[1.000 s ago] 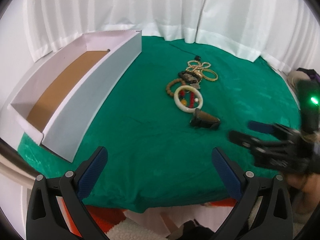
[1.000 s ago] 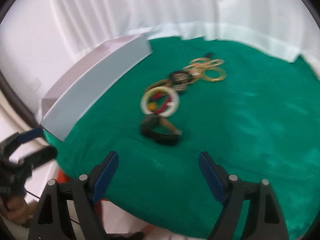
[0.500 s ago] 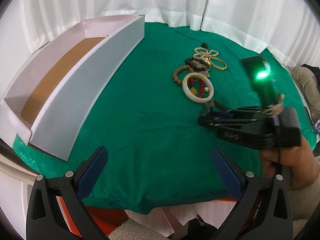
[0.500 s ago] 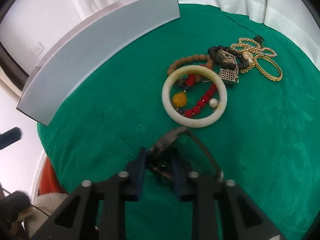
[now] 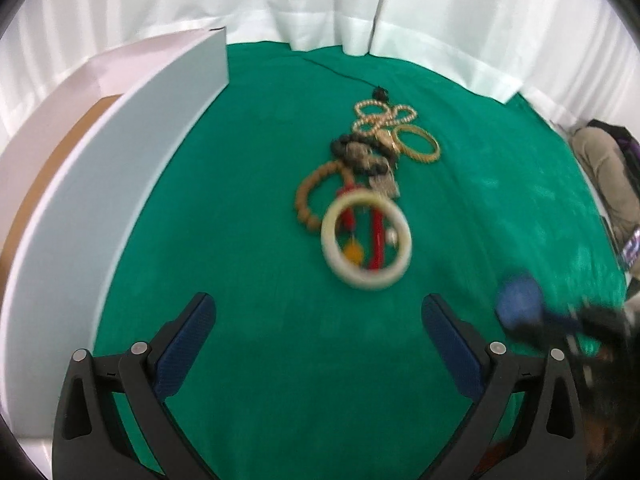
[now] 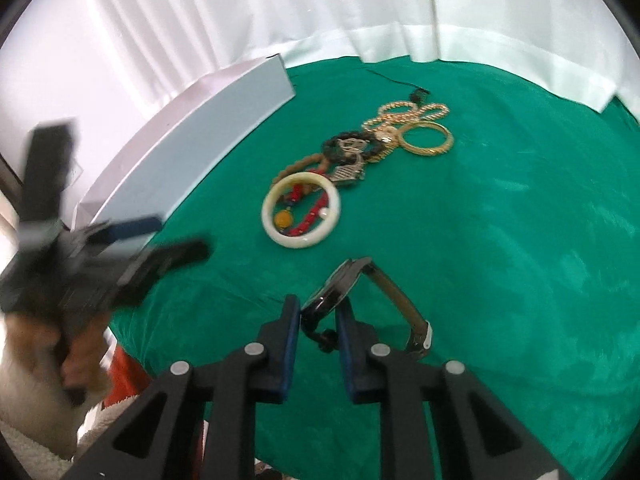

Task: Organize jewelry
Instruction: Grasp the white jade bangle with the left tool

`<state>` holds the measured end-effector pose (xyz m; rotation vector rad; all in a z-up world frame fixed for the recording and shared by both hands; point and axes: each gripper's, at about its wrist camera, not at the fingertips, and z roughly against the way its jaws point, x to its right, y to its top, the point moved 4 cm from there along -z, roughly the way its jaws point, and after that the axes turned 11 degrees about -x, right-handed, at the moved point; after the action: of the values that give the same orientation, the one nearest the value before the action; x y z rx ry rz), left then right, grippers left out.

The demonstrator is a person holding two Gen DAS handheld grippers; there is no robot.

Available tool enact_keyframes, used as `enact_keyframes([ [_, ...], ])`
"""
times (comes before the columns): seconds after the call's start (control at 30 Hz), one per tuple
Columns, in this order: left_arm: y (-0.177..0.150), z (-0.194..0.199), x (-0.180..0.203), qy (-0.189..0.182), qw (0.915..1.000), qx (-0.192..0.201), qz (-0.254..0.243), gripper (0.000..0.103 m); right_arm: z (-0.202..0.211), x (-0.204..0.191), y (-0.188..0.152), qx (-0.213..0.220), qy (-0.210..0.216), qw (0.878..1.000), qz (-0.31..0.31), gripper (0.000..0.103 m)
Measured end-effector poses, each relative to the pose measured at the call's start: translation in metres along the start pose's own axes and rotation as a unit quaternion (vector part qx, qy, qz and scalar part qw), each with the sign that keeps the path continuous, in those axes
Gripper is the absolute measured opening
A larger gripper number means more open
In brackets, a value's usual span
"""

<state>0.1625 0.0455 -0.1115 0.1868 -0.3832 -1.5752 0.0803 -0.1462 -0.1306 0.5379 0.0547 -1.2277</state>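
My right gripper (image 6: 318, 312) is shut on a dark wristwatch (image 6: 340, 284) with a brown strap (image 6: 396, 300) and holds it lifted above the green cloth (image 6: 500, 260). A pile of jewelry lies mid-table: a white bangle (image 6: 301, 210) around red beads, a wooden bead bracelet (image 5: 310, 196), dark beads (image 6: 348, 146), a pearl strand (image 6: 412, 114) and a gold bangle (image 6: 427, 139). My left gripper (image 5: 318, 320) is open and empty, just in front of the white bangle (image 5: 366, 242). A white box (image 5: 120, 168) stands at the left.
The box has a brown floor (image 5: 52, 168) and a tall near wall (image 6: 200, 140). White curtains (image 5: 320, 4) hang behind the table. A thin black cord (image 5: 336, 70) lies at the back. The table's front edge is close to both grippers.
My right gripper has lifted the watch off the cloth and pulled back from the pile. My left gripper has moved forward toward the white bangle. The left view is blurred by motion.
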Motion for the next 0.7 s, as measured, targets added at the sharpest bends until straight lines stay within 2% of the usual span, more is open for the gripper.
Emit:
enact_keyframes([
  [0.07,0.014,-0.017,0.0,0.013,0.9999,-0.01,-0.002,0.075,0.002,0.008,-0.001,0.004,0.001,1.0,-0.012,0.019],
  [0.13,0.025,-0.037,-0.002,0.004,0.9993,-0.037,0.006,0.064,0.001,0.009,-0.005,0.006,0.005,1.0,-0.019,0.019],
  [0.23,0.031,-0.054,-0.005,-0.016,0.998,-0.054,0.03,0.052,0.001,0.011,-0.008,0.009,0.005,1.0,-0.02,0.019],
  [0.3,0.032,-0.057,-0.002,-0.02,0.9985,-0.043,0.029,0.049,0.004,0.01,-0.011,0.012,0.003,1.0,-0.019,0.019],
  [0.33,0.033,-0.059,0.0,-0.017,0.9986,-0.041,0.028,0.038,0.004,0.009,-0.011,0.014,0.003,1.0,-0.018,0.019],
  [0.37,0.034,-0.061,0.002,-0.014,0.9987,-0.043,0.026,0.019,0.005,0.009,-0.011,0.016,0.002,1.0,-0.018,0.019],
  [0.4,0.035,-0.063,0.004,-0.017,0.9985,-0.048,0.021,0.011,0.005,0.009,-0.012,0.017,0.001,1.0,-0.018,0.019],
  [0.5,0.032,-0.063,0.006,-0.017,0.9985,-0.048,0.02,0.009,0.006,0.008,-0.013,0.021,-0.004,1.0,-0.019,0.019],
  [0.7,0.021,-0.025,-0.012,-0.07,0.9952,-0.033,0.06,0.009,0.019,0.008,-0.013,0.033,-0.008,0.999,-0.027,0.019],
])
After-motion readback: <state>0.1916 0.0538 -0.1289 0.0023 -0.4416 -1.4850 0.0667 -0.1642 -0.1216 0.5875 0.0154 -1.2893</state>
